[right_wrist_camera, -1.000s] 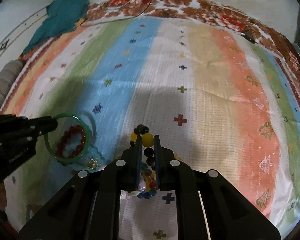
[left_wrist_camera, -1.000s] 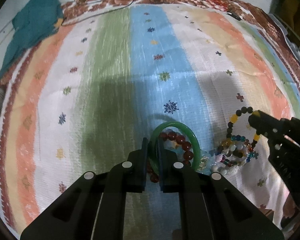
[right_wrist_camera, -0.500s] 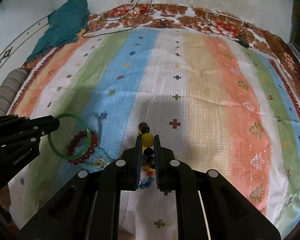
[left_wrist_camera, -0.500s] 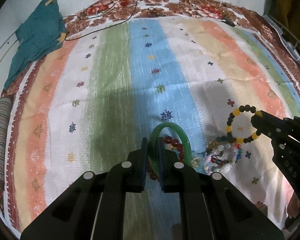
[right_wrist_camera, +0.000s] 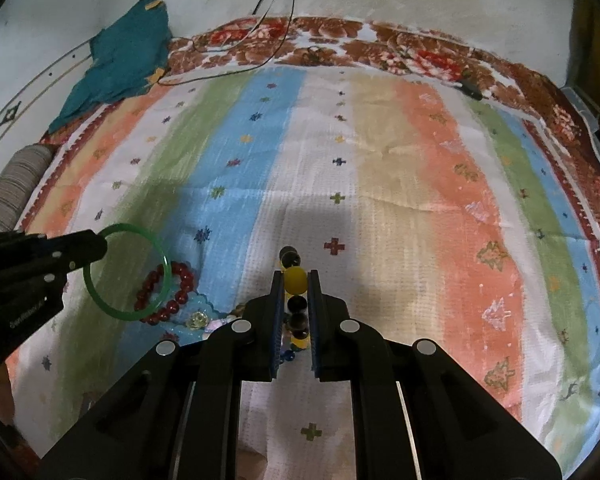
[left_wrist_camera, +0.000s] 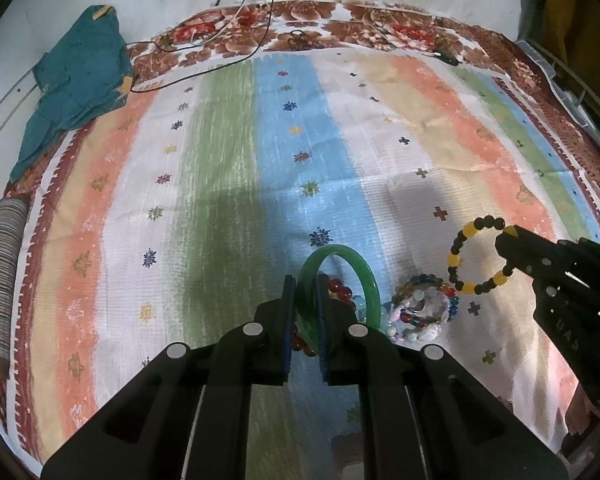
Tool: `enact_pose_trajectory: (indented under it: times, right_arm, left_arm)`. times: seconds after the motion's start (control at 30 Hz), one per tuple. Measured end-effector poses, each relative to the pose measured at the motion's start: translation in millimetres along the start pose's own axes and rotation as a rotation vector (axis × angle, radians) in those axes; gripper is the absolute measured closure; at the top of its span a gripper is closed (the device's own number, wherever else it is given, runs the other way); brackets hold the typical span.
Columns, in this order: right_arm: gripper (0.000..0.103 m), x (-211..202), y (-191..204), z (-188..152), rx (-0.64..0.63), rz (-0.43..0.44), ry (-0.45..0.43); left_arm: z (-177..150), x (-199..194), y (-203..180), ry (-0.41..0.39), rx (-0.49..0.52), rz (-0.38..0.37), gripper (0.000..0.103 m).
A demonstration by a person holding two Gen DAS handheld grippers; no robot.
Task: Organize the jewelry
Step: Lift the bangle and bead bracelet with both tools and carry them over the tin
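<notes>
My left gripper (left_wrist_camera: 304, 280) has its jaws clamped on the green bangle (left_wrist_camera: 370, 284), lifted off the striped cloth (left_wrist_camera: 220, 184). My right gripper (right_wrist_camera: 296, 276) pinches the black-and-yellow bead bracelet (left_wrist_camera: 458, 260), seemingly also lifted; only the left view shows its full loop and the bead pile (left_wrist_camera: 420, 312).

Lower arc of green bangle (left_wrist_camera: 370, 288) hidden between fingers of left hand-held gripper (left_wrist_camera: 304, 296). Red bead bracelet (left_wrist_camera: 340, 290) largely covered by bangle and gripper body. Black-and-yellow bead bracelet (right_wrist_camera: 295, 280) seen edge-on in right wrist view, its near half concealed by right hand-held gripper (right_wrist_camera: 295, 304). Pile of mixed beads (left_wrist_camera: 420, 312) too tangled to separate into pieces. Striped roll (left_wrist_camera: 0, 280) cut off at left edge. Small dark object (left_wrist_camera: 446, 56) on far border too small to identify.
</notes>
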State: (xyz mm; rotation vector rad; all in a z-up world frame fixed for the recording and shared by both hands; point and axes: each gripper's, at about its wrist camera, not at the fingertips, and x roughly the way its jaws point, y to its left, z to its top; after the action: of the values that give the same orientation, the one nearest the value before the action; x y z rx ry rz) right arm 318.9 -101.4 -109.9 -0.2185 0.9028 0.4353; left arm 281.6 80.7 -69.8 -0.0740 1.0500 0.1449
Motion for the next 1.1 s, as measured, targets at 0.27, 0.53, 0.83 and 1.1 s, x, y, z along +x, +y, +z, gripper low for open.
enact_pose_trajectory:
  times: [0.27,0.53,0.83,1.1]
  right_arm:
    - [0.091,-16.0,-0.7,-1.3,-0.006,-0.012,-0.033]
    - [0.091,-33.0,0.8,-9.1,0.001,0.005,-0.058]
    - [0.091,-62.0,4.1,-19.4,0.006,0.022,-0.105]
    - [0.091,-90.9,15.2,-30.1,-0.003,0.062,-0.149]
  left_arm:
    - [-1.1,-22.8,-4.6,-0.044,-0.015,-0.01,0.094]
    - [-9.0,-40.6,-6.9,-0.069,-0.018,-0.02,0.094]
    - [-26.2,-69.3,-9.0,-0.099,-0.03,-0.065,0.094]
    - [-44.3,-91.0,-11.8,-0.125,-0.036,-0.096,0.093]
